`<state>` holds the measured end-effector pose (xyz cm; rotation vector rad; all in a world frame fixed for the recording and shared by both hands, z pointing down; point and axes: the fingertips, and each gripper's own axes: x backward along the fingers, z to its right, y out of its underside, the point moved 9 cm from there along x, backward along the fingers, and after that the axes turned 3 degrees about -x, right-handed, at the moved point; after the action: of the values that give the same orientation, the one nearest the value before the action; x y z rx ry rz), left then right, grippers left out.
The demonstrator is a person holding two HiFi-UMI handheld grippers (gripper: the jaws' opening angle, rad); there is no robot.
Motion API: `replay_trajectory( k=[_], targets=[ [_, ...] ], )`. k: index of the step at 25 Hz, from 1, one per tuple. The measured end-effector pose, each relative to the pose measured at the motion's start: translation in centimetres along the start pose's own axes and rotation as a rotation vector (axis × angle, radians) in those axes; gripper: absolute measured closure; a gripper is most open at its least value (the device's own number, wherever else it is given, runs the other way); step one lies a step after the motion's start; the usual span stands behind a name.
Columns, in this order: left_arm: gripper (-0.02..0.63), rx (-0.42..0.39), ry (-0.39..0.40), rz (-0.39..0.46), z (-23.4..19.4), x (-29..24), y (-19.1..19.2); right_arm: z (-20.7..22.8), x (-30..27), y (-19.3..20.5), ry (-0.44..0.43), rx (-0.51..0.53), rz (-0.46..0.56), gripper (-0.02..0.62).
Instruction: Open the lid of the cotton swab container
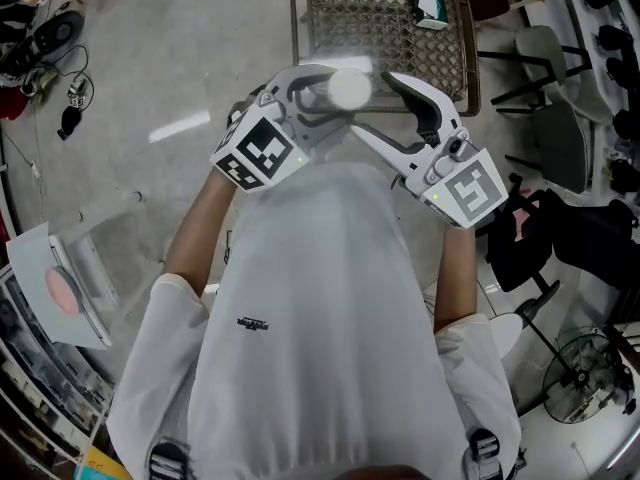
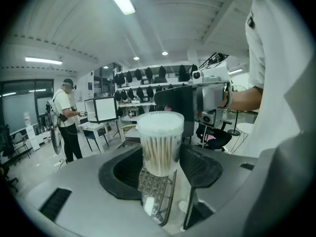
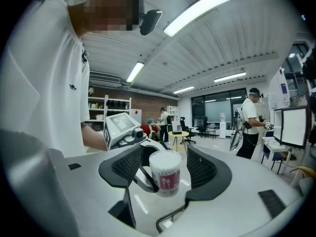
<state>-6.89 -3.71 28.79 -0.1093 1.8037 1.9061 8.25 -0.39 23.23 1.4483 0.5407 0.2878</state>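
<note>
My left hand-held gripper clamps the container low down, held up in mid-air. Its lid looks still on. The right hand-held gripper stands open around the container, not touching; I'd close squarely on the lid, then lift straight.

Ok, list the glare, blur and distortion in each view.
Head view: the cotton swab container is blown out to a white blob, edges soft. Left gripper view: it reads sharp, but fisheye bends straight lines and blackens the corners. Right gripper view: the ceiling light flares.
</note>
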Motion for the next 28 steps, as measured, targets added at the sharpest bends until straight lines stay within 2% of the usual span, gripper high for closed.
replay_trajectory(
  k=[3,12,19,28],
  targets=[
    [0.377,-0.033,0.016,-0.002,0.1,0.3,-0.1,-0.1,-0.8,0.1,-0.031,0.012,-0.072,0.331],
    [0.377,-0.107,0.063,-0.023,0.4,1.3,-0.6,-0.3,-2.8,-0.2,-0.127,0.063,-0.137,0.330],
    [0.377,-0.140,0.051,-0.034,0.5,1.5,-0.7,-0.5,-3.4,-0.2,-0.120,0.060,-0.156,0.336],
    [0.379,-0.135,0.047,-0.025,0.8,1.9,-0.3,-0.6,-3.7,-0.4,-0.151,0.027,-0.205,0.339]
  ],
)
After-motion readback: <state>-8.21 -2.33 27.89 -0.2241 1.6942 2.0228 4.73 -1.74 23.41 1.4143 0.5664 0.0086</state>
